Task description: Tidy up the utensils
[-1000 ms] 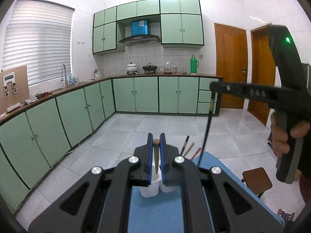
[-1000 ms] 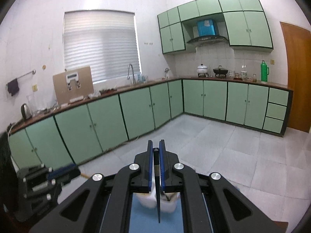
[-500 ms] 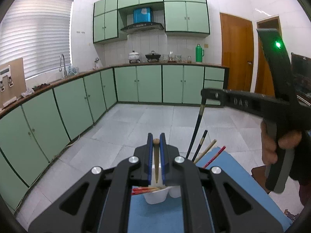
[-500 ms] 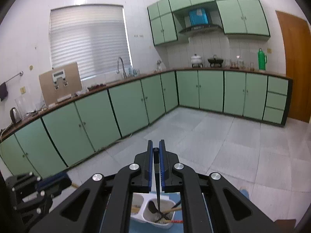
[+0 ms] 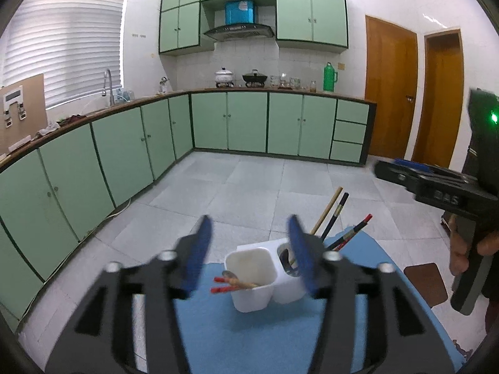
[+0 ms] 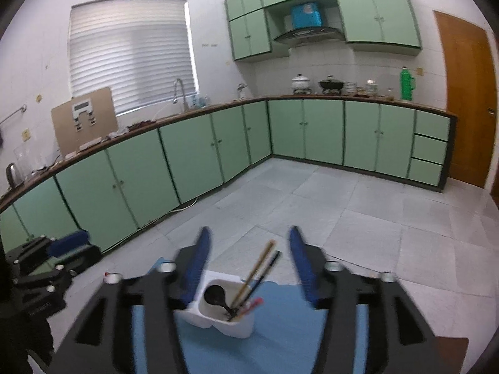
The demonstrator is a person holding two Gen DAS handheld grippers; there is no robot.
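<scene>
Left gripper [image 5: 249, 249] and right gripper [image 6: 248, 263] above a blue mat [image 5: 202, 327] on the table; the jaws of both have just been opening and stand apart, nothing between them. White two-compartment holder [image 5: 252, 280] upright on the mat. One compartment holds red-tipped chopsticks [image 5: 224, 283] leaning low; the other holds a black spoon [image 6: 216, 296] and tilted chopsticks [image 6: 259, 268].
</scene>
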